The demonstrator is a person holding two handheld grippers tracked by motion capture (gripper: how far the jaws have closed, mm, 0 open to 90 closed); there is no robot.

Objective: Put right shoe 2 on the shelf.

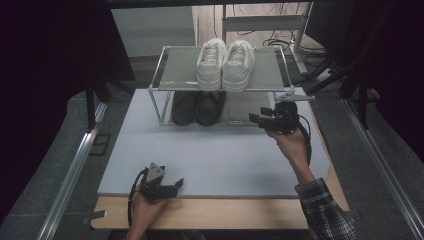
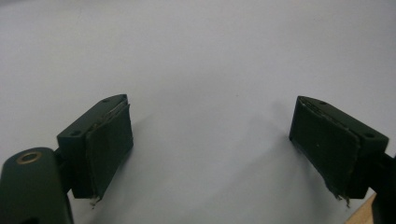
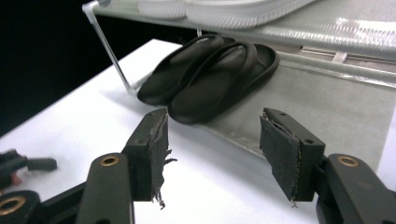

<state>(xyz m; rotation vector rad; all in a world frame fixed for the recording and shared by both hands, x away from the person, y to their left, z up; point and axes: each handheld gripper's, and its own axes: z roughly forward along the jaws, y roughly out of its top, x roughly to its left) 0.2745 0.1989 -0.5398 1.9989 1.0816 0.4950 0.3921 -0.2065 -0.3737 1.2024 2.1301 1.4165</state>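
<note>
Left tool (image 1: 176, 184): lower left of the high view, on the white bench (image 1: 225, 155), jaws apart, nothing between them.
Right tool (image 3: 212, 154): jaws apart and empty.
Black slippers (image 3: 210, 74): upper centre of right gripper view, beyond the tool, on the rack's (image 1: 170, 80) lower shelf.
White sneakers (image 1: 225, 62): top shelf.
</note>
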